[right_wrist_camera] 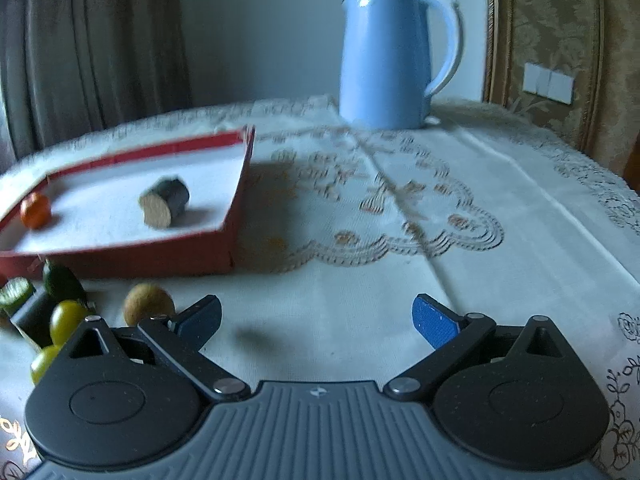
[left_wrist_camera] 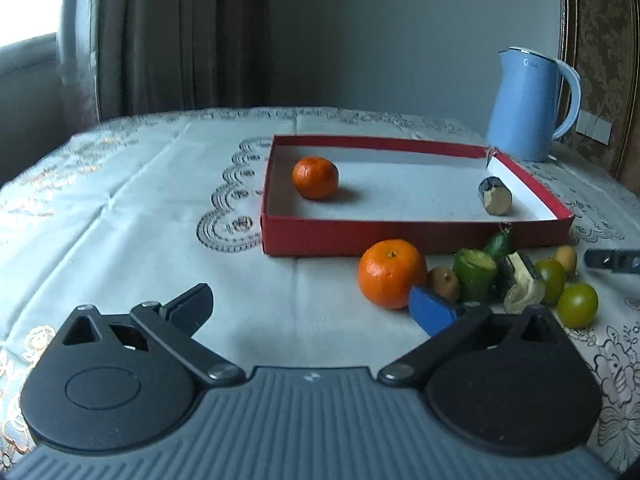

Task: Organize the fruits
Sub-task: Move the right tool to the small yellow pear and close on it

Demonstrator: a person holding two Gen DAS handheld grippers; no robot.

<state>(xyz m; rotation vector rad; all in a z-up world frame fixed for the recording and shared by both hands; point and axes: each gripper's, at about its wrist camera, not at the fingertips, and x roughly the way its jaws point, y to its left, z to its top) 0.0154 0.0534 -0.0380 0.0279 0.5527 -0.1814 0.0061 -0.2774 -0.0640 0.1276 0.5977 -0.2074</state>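
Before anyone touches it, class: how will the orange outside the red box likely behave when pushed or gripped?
The orange looks round with no flat side, so a push would probably roll it, perhaps into the red box wall close behind it. Its glossy curved peel may slip between the left gripper's open pads. It seems firm.

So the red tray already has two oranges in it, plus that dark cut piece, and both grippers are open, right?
Not quite: the red tray holds only one orange. The second orange sits on the tablecloth in front of the tray, as the left wrist view shows. The dark cut piece is inside, and the left gripper and right gripper are open.
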